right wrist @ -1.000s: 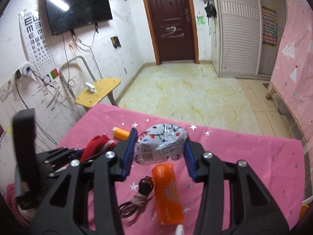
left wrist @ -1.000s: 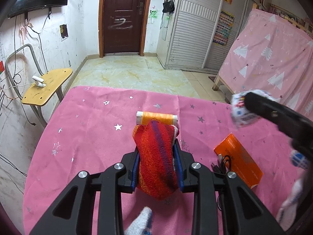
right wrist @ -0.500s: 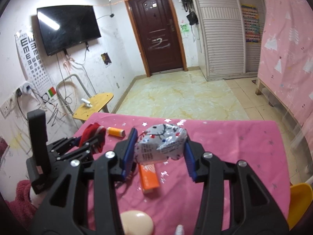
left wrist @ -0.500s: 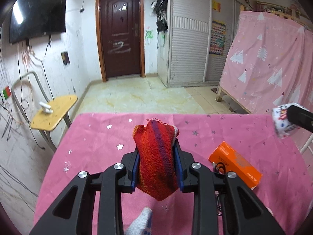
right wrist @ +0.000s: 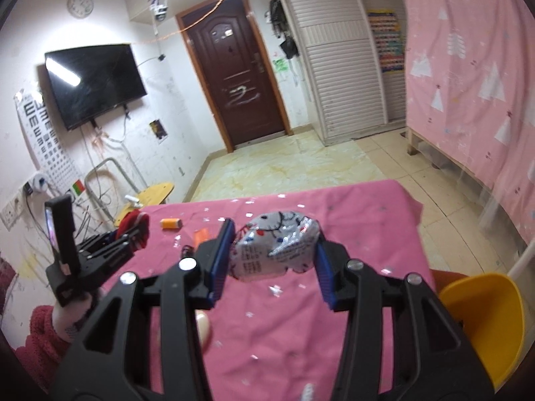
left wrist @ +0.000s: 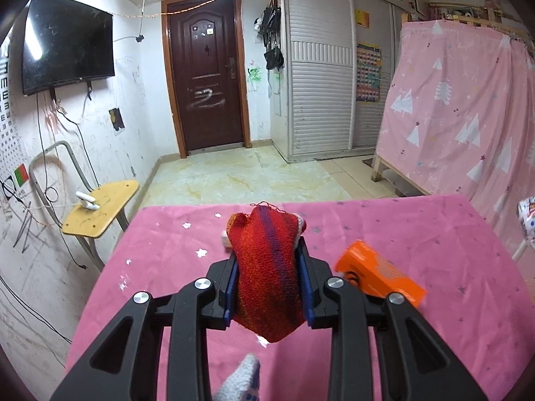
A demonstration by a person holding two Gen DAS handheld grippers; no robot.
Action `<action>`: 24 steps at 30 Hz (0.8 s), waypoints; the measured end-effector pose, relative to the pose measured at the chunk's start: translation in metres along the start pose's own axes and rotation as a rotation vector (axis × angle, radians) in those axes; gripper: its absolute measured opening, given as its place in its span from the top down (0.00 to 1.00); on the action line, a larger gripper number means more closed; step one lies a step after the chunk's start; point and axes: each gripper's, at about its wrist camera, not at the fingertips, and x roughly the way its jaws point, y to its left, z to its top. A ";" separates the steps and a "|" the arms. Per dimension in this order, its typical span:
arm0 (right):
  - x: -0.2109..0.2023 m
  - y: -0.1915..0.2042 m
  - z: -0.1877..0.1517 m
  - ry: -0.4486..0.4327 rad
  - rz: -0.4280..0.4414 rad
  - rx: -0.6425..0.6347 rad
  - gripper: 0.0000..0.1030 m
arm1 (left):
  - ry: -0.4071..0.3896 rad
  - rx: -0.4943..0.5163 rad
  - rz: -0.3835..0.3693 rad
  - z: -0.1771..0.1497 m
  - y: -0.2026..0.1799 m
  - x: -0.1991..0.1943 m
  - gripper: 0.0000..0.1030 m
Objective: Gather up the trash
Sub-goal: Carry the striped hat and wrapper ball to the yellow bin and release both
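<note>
My left gripper (left wrist: 267,280) is shut on a red knitted cloth (left wrist: 265,274) with a purple stripe and holds it above the pink table (left wrist: 174,267). It also shows at the left of the right wrist view (right wrist: 135,230). My right gripper (right wrist: 272,260) is shut on a crumpled white printed wrapper (right wrist: 274,245) and holds it high over the table's right part (right wrist: 351,214). The wrapper's edge shows at the far right of the left wrist view (left wrist: 527,215).
An orange box (left wrist: 379,272) with a black cable lies right of the left gripper. An orange thread spool (right wrist: 170,223) lies further back. A yellow bin (right wrist: 481,317) stands off the table's right edge. A beige egg-shaped thing (right wrist: 203,329) lies near the front. A wooden chair (left wrist: 100,212) stands left.
Both grippers have lifted and drawn back with their loads. The right gripper has swung to the right, and the yellow bin has come into its view.
</note>
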 end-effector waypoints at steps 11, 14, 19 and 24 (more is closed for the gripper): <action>-0.045 -0.086 -0.027 -0.056 -0.100 0.160 0.58 | 0.006 0.061 -0.199 0.006 -0.077 -0.050 0.79; -0.058 -0.108 -0.036 -0.071 -0.135 0.197 0.57 | -0.001 0.095 -0.264 0.006 -0.108 -0.066 0.79; -0.072 -0.140 -0.048 -0.086 -0.184 0.236 0.56 | -0.010 0.166 -0.350 0.004 -0.161 -0.088 0.79; -0.080 -0.166 -0.060 -0.092 -0.227 0.266 0.54 | 0.003 0.222 -0.406 0.000 -0.199 -0.098 0.79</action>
